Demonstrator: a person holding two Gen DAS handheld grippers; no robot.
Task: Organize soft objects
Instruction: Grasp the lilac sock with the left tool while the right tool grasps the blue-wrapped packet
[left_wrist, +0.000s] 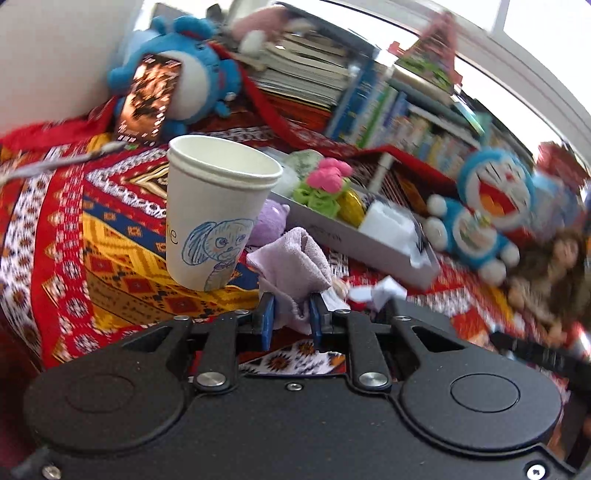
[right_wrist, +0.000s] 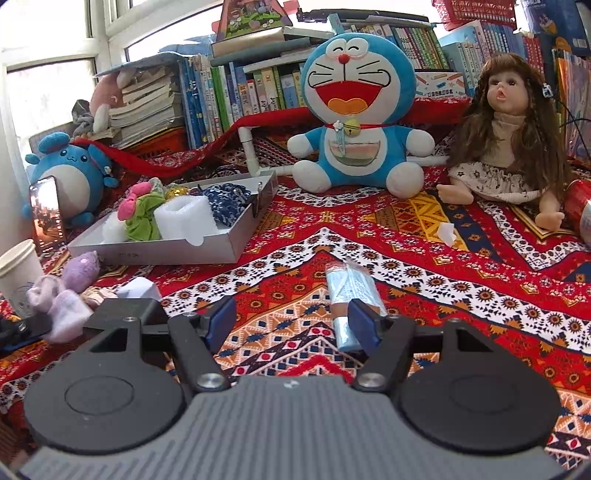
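Note:
My left gripper (left_wrist: 290, 314) is shut on a lilac soft cloth (left_wrist: 291, 266) and holds it above the patterned blanket, between a paper cup (left_wrist: 214, 206) and a grey tray (left_wrist: 354, 236). The cloth also shows in the right wrist view (right_wrist: 59, 306). The tray (right_wrist: 155, 247) holds a pink and green soft toy (right_wrist: 142, 210), a white foam block (right_wrist: 184, 218) and a blue patterned cloth (right_wrist: 225, 199). My right gripper (right_wrist: 291, 321) is open and empty; a light blue wrapped packet (right_wrist: 349, 295) lies by its right finger.
A small purple plush (right_wrist: 81, 269) lies by the tray. A Doraemon plush (right_wrist: 354, 110), a doll (right_wrist: 506, 147) and a blue round plush (right_wrist: 70, 173) sit at the back before stacked books (right_wrist: 207, 92). A phone (right_wrist: 46, 214) leans near the cup.

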